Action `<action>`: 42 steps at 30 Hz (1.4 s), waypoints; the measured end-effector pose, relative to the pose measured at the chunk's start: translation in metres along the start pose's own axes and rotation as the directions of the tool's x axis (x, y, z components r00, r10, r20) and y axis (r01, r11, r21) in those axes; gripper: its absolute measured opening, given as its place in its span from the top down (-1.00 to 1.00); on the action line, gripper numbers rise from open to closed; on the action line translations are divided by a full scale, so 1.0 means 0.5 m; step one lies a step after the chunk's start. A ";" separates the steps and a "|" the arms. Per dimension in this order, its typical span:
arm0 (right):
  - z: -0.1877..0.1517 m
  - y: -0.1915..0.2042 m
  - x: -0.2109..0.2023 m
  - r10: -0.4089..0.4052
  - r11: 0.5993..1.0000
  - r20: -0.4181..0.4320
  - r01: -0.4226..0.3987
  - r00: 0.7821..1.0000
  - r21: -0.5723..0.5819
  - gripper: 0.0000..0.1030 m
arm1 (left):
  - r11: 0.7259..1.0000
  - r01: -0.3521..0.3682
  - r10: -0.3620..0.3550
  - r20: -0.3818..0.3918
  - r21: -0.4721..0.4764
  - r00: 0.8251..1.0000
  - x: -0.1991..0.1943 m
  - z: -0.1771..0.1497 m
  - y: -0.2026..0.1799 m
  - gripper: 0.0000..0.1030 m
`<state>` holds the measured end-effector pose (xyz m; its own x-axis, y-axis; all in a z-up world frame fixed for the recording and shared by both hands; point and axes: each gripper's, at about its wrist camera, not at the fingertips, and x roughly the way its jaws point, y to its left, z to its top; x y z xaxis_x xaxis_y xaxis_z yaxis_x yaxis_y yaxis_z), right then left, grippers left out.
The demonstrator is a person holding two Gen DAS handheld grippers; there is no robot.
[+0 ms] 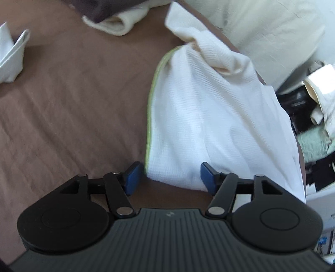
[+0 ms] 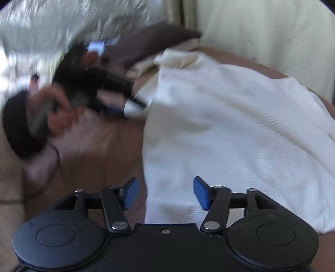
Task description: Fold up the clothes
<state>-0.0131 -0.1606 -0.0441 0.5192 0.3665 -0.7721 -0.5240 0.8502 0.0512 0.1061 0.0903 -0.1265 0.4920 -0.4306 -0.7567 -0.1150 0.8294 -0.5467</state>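
Note:
A white ribbed garment (image 1: 209, 117) with a yellow-green edge lies on the brown bed sheet (image 1: 73, 94). My left gripper (image 1: 170, 177) is open and empty, its blue pads on either side of the garment's near corner, just above it. In the right wrist view the same white garment (image 2: 240, 136) spreads over the sheet. My right gripper (image 2: 165, 193) is open and empty over the garment's near left edge. The left gripper and the hand holding it (image 2: 134, 109) show blurred at the garment's far left corner.
A folded white cloth (image 1: 12, 56) lies at the far left of the bed. A cream and dark brown bundle (image 1: 113, 18) lies at the back. A cream pillow (image 1: 261, 27) sits at the right edge, with clutter (image 1: 314, 117) beyond the bed.

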 end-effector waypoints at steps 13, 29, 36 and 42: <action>-0.005 0.000 0.023 -0.227 0.957 0.059 0.234 0.972 -0.171 0.91 | 0.979 0.106 -0.148 0.239 0.177 0.960 -0.073 0.018 -0.076 0.78; -0.094 -0.020 -0.101 0.135 0.990 -0.045 -0.134 0.990 0.034 0.90 | 0.991 -0.038 0.033 0.037 0.132 0.999 -0.162 -0.113 0.014 0.84; -0.109 -0.045 -0.058 0.257 0.963 -0.125 -0.242 0.958 0.121 0.84 | 0.988 0.036 -0.054 0.118 0.148 0.992 -0.214 -0.079 0.017 0.68; -0.081 -0.002 -0.067 0.240 0.971 -0.235 -0.227 0.942 0.082 0.41 | 0.986 0.143 -0.160 0.258 0.081 0.953 -0.284 -0.051 0.019 0.63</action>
<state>-0.0573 -0.1890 -0.0440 0.2048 0.4603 -0.8638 -0.5713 0.7728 0.2764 0.0130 0.1501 -0.0333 0.7099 -0.4507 -0.5411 0.0272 0.7853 -0.6185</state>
